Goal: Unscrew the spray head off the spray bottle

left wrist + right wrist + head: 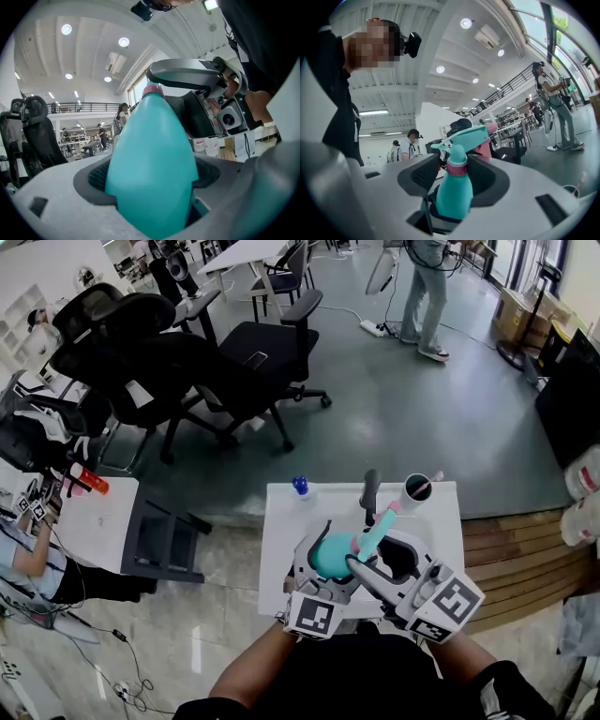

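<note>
A teal spray bottle [328,557] lies tilted over the white table [281,531], its teal spray head [377,531] and pink nozzle pointing up and right. My left gripper [322,563] is shut on the bottle's body [150,154], which fills the space between its jaws [152,185]. My right gripper [368,557] reaches in from the right at the neck. In the right gripper view the pink collar [457,168] and spray head [466,138] stand between its jaws [454,177], which are wide and open, with a gap at the left pad.
At the table's far edge stand a blue-capped item [300,486], a dark upright object [370,491] and a white cup with a stick [417,489]. Black office chairs [234,352] stand beyond it, a wooden platform [525,549] lies to the right, and a person [427,296] stands far back.
</note>
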The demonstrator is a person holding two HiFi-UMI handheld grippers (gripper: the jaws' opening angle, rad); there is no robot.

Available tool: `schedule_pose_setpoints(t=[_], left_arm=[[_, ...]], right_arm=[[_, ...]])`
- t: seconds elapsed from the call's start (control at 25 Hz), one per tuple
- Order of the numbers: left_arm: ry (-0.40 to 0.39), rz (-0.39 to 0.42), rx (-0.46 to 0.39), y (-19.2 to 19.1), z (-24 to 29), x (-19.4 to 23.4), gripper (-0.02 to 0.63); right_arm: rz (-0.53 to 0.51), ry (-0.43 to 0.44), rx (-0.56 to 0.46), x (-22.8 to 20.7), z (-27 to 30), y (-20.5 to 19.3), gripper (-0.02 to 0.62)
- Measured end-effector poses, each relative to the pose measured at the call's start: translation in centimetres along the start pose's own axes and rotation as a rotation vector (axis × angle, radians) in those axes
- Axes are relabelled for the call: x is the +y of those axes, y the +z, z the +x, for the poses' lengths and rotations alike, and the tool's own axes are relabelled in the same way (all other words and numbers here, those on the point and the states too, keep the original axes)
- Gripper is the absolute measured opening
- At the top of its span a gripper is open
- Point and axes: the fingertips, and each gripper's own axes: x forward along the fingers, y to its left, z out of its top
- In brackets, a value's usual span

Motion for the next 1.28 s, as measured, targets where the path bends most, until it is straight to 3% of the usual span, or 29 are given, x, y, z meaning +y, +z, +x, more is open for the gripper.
schedule_pose_setpoints(t=[0.48, 0.72, 0.96, 1.16, 1.28], left_arm=[[-0.040, -0.020, -0.024, 0.7, -0.4, -0.6, 0.465], [-0.174, -0.075, -0.112, 2.7, -1.4, -2.0, 0.465], [-0.274, -0.002, -0.134, 3.4, -1.9, -3.2, 0.465], [-0.409, -0.019, -0.176, 4.1, -2.9, -4.8, 0.465], [-0.416, -0.042, -0.177, 3.9, -3.1, -4.8, 0.465]], right_arm=[[-0.078, 0.047, 0.020, 0.2, 0.4, 0.3, 0.149], [-0.120, 0.249, 0.008, 2.5, -0.4, 1.0, 0.147], [-0.210, 0.393, 0.078, 4.0, -1.7, 0.5, 0.147], [-0.228, 0.535, 0.036, 5.0, -2.9, 1.2, 0.147], [-0.213, 0.564, -0.004, 5.0, -3.3, 2.4, 0.147]])
